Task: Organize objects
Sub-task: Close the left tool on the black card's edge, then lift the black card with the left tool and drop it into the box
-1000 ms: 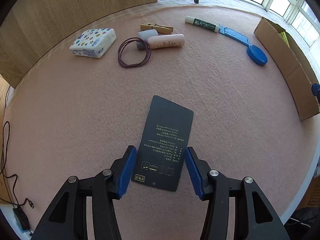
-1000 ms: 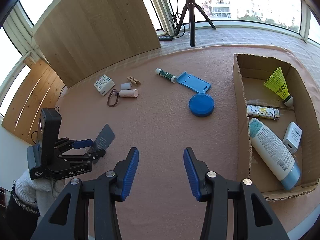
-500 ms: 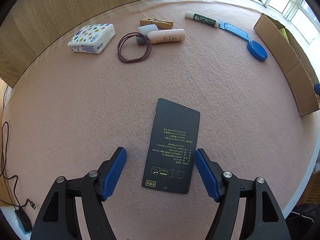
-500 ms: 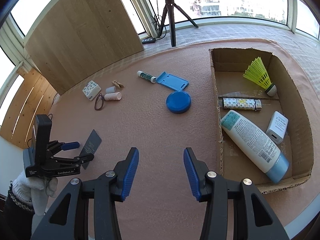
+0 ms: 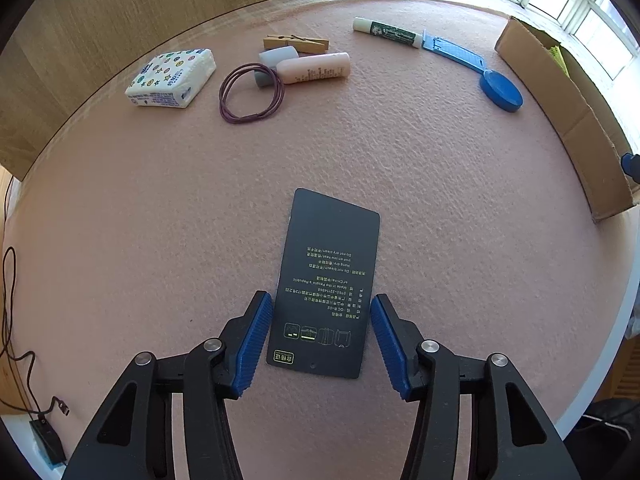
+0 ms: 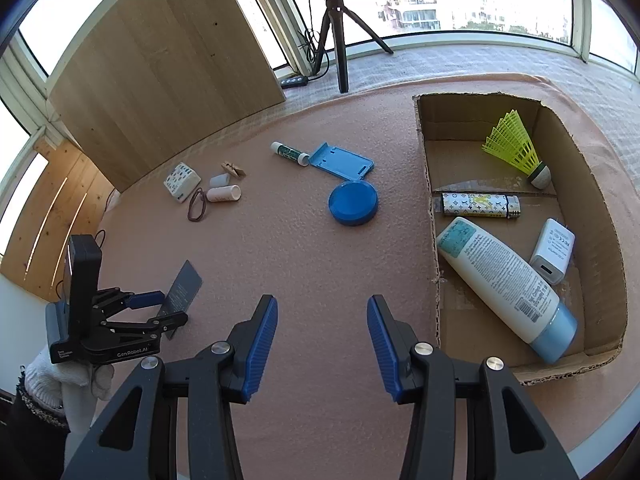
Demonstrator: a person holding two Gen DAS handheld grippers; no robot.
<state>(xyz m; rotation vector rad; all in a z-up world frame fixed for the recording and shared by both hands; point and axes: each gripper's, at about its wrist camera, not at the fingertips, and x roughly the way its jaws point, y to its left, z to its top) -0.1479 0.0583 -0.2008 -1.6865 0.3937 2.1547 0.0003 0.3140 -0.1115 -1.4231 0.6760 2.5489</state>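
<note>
A black card (image 5: 332,264) with small yellow print lies flat on the pink felt tabletop (image 5: 420,184). My left gripper (image 5: 322,300) straddles its near half. The jaws are closing and the blue pads (image 5: 256,328) meet the card's two long edges. The right wrist view shows the same card (image 6: 184,286) in the left gripper (image 6: 160,310), held by a white-gloved hand (image 6: 68,376). My right gripper (image 6: 322,304) hovers open over bare felt with nothing between its fingers. A cardboard box (image 6: 426,200) to its right holds a shuttlecock (image 6: 516,148), a lighter (image 6: 480,205), a lotion bottle (image 6: 504,280) and a charger (image 6: 554,254).
Loose at the far side lie a tissue pack (image 5: 172,78), hair ties (image 5: 250,94), a clothespin (image 5: 296,43), a pink tube (image 5: 316,70), a lip balm stick (image 5: 386,32), a blue card holder (image 5: 456,52) and a blue round lid (image 5: 500,90). A wooden board (image 5: 120,8) and a tripod (image 6: 336,40) stand behind.
The left jaws spread wide off the card half a second ago and have come back in against its edges. The right gripper drifted toward the box, then held still.
</note>
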